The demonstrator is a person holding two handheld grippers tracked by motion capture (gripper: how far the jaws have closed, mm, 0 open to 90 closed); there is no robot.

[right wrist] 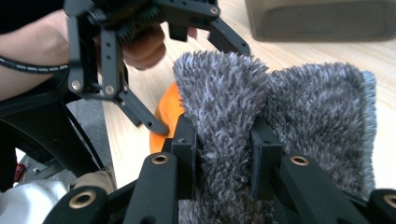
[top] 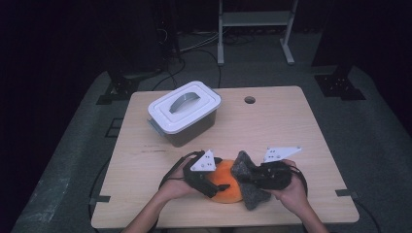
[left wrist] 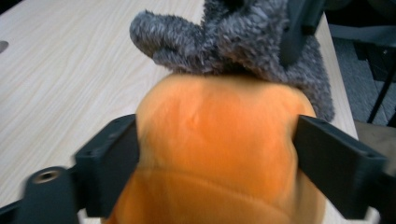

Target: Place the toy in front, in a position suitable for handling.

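Observation:
An orange plush cushion [top: 227,190] lies near the table's front edge, with a grey fuzzy cloth [top: 254,198] against its right side. My left gripper [top: 219,182] reaches over the cushion from the left. In the left gripper view its two black jaws stand wide and press on both sides of the cushion [left wrist: 215,135], with the grey cloth [left wrist: 224,42] just beyond. My right gripper [top: 246,177] comes in from the right and is shut on a raised fold of the grey cloth [right wrist: 317,107], which its jaws [right wrist: 224,149] pinch. The cushion [right wrist: 167,112] peeks out behind that fold.
A clear storage box with a white lid and grey handle [top: 184,110] stands at the back left of the wooden table [top: 291,136]. A round cable hole [top: 249,100] sits near the far edge. The person's hands hold both grippers close together at the front.

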